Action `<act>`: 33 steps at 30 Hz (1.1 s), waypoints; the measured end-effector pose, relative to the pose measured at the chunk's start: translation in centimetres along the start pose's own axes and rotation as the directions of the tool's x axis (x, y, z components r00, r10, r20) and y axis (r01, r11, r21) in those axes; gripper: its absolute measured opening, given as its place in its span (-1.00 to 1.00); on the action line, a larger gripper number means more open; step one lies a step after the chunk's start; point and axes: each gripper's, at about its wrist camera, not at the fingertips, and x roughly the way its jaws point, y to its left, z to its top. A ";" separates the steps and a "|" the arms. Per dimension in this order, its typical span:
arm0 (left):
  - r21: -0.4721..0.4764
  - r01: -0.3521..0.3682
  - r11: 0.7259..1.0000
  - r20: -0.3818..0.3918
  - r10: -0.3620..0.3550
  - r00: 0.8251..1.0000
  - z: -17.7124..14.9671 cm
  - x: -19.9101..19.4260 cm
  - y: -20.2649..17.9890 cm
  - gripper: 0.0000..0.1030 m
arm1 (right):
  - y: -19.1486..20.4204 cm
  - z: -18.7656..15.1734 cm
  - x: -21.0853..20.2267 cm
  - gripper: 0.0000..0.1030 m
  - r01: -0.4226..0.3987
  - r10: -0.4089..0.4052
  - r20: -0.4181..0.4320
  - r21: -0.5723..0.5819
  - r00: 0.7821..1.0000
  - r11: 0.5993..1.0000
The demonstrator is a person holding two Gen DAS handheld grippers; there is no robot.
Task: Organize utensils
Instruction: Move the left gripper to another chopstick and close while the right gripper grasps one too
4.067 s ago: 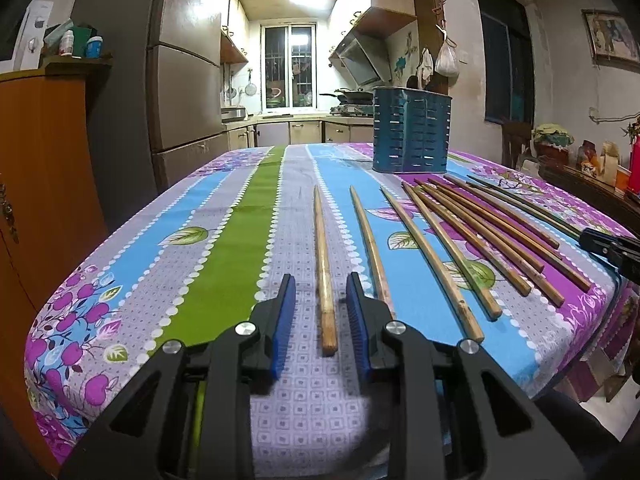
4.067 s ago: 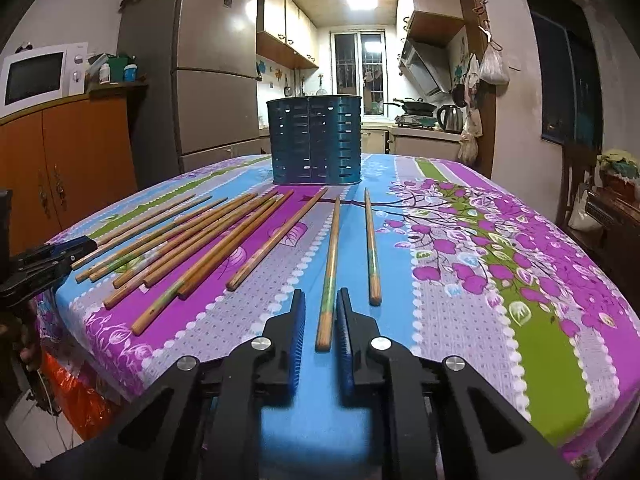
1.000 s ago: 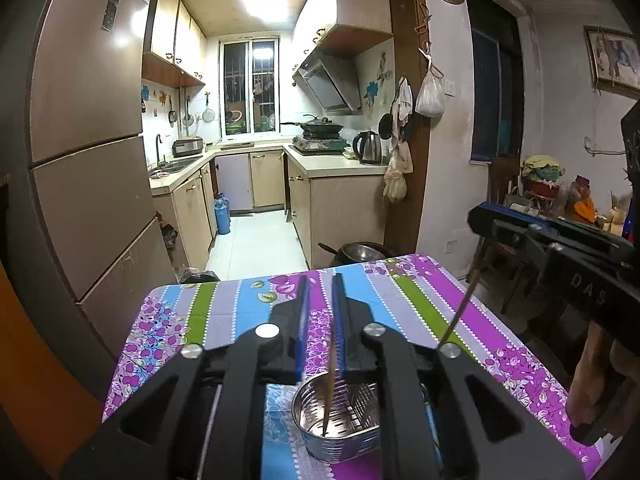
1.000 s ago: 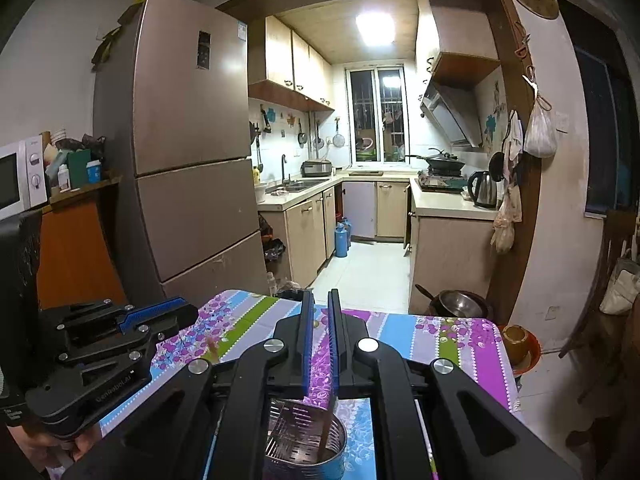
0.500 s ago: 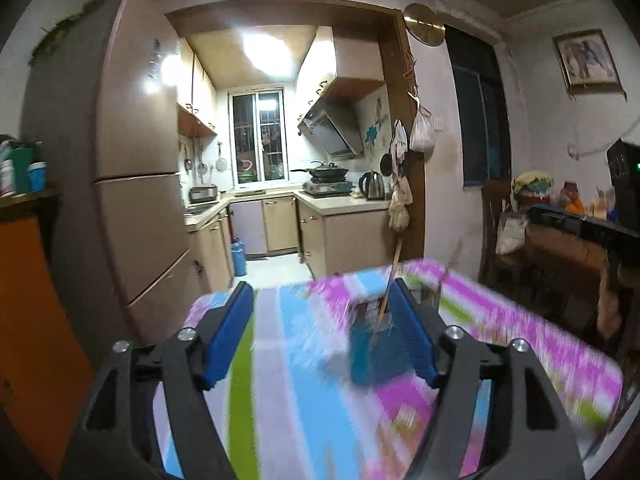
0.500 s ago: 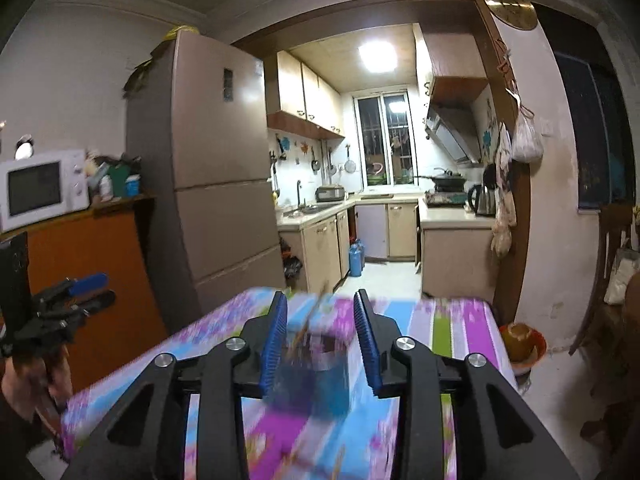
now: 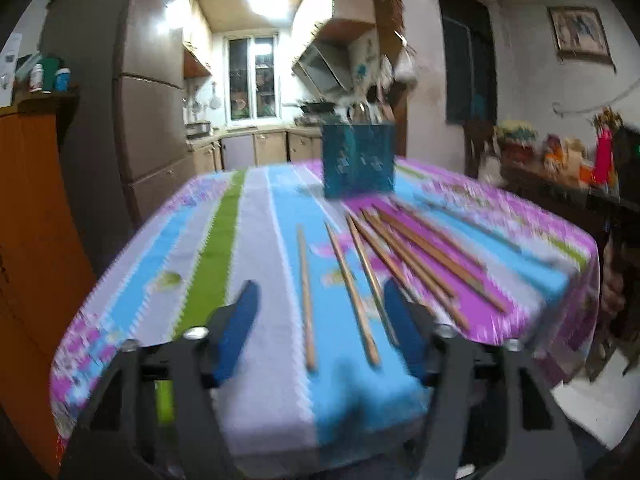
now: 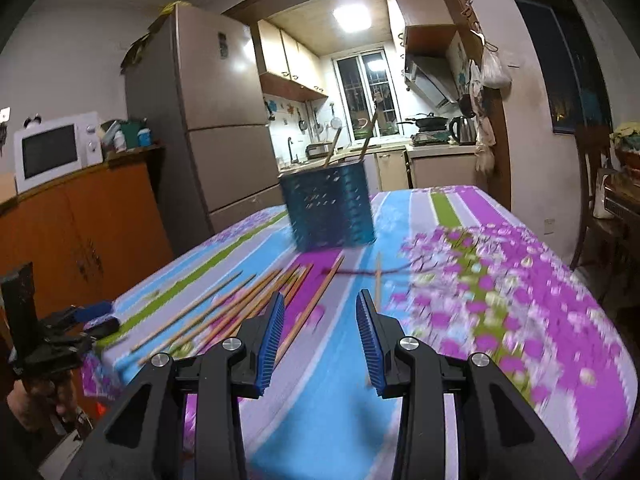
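A blue perforated holder stands far back on the striped tablecloth; in the right wrist view the holder has two chopsticks leaning out of it. Several wooden chopsticks lie in a row on the cloth. My left gripper hovers at the near table edge with its jaws closing; two loose chopsticks lie on the cloth below the gap, not touched. My right gripper is open and holds nothing; a single chopstick lies just ahead of its right finger, the row of chopsticks to its left.
A tall fridge and an orange cabinet with a microwave stand left of the table. A dark sideboard with ornaments is on the right. A person's hand grips the left gripper's handle at the table's left corner.
Both grippers were shut on chopsticks above the holder; they have opened, left the chopsticks in it, and drawn back and down to the near edge of the table.
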 end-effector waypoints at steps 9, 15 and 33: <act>0.062 0.038 0.997 -0.063 -0.034 0.997 -3.1 1.7 -2.1 -0.32 | 2.1 -1.3 -1.0 -0.25 0.029 -0.029 -0.013 -0.062 0.999 0.998; 0.057 0.033 0.998 -0.039 -0.031 0.999 -3.5 2.2 -1.9 -0.32 | 3.4 -2.2 0.0 -0.25 0.010 -0.014 -0.056 -0.068 0.998 0.998; 0.050 0.049 0.998 -0.021 -0.048 0.999 -3.4 3.0 -1.6 -0.32 | 9.2 -6.0 1.6 -0.43 -0.031 0.021 -0.091 -0.108 0.996 0.994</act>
